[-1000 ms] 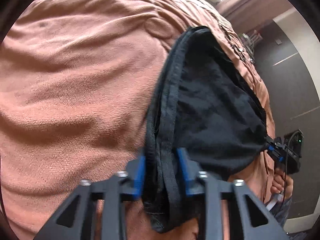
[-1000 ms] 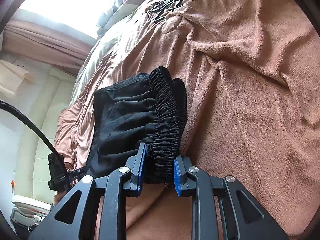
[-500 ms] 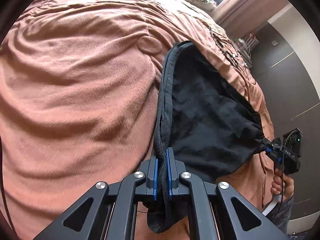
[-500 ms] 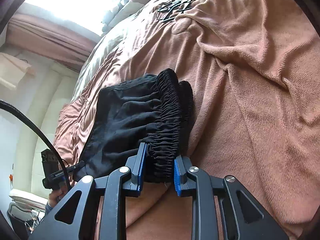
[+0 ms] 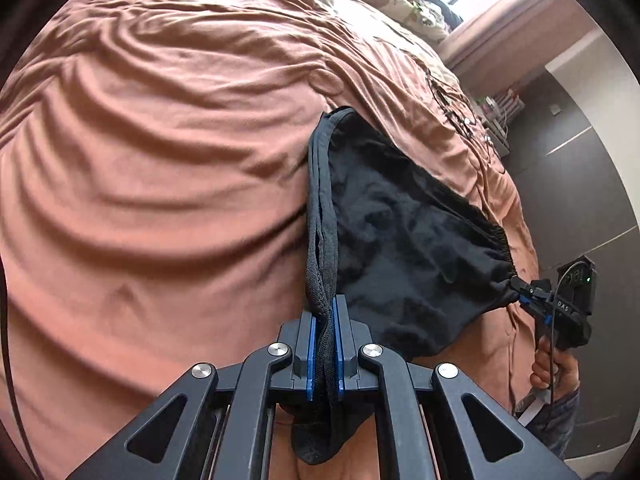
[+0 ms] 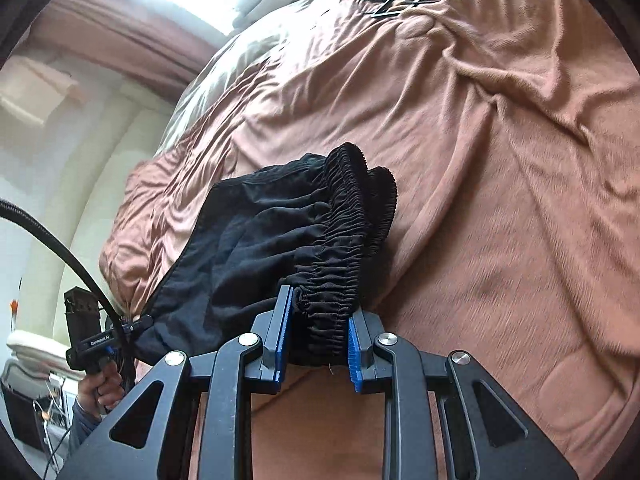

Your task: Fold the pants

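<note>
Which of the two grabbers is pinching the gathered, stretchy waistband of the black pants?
The right gripper: it clamps the ruffled elastic waistband. The left gripper pinches a flat stitched hem instead.

Pants point(image 5: 404, 248) hem perhaps hidden below jaws

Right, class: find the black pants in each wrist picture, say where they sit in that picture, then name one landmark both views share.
Left wrist view: the black pants fill the centre-right, their hem edge clamped in the left gripper at bottom centre.
Right wrist view: the pants lie centre-left, their gathered waistband pinched in the right gripper.
Shared landmark: the wrinkled brown blanket beneath them.
</note>
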### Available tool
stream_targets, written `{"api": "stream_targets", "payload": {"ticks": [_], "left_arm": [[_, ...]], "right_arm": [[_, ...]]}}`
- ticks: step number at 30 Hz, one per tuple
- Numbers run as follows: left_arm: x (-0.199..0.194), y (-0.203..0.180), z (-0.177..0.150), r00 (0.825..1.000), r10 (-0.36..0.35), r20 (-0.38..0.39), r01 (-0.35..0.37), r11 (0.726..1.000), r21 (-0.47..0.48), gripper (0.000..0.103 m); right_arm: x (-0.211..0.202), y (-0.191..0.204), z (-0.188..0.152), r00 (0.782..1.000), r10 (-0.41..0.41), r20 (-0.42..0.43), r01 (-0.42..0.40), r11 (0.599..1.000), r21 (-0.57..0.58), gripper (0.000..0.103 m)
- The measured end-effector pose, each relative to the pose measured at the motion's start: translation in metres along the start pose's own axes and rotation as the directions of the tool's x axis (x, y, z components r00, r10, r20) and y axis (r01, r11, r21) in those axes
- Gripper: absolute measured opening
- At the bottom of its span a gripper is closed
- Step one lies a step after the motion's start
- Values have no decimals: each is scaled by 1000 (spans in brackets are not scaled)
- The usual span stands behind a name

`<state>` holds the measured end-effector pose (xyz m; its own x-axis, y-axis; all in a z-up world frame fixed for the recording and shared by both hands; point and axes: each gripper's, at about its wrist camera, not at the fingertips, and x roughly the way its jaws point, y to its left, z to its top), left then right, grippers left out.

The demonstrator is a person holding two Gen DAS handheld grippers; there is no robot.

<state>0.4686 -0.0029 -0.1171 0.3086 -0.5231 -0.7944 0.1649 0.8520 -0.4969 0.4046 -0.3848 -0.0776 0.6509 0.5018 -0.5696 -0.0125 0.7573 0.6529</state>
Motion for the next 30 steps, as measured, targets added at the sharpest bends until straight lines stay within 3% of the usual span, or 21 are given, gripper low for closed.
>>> {"api": "stream_targets", "payload": {"ticks": [9, 18, 20, 30], "left_arm": [[-41, 16, -65, 999, 36, 18, -34, 996, -78, 8], [-73, 33, -129, 997, 25, 72, -12, 984, -177, 8], [-78, 34, -140, 996, 23, 91, -5, 981, -193, 7], [-93, 36, -173, 991, -6, 135, 37, 973, -227, 8]], "right_arm": [[-2, 31, -21, 999, 2, -47, -8, 994, -108, 21], [-5, 49, -41, 996, 21, -85, -36, 984, -172, 21], [-7, 53, -44, 993, 62, -100, -79, 982, -174, 21], [-8, 55, -61, 991, 41, -124, -69, 970, -231, 21]]}}
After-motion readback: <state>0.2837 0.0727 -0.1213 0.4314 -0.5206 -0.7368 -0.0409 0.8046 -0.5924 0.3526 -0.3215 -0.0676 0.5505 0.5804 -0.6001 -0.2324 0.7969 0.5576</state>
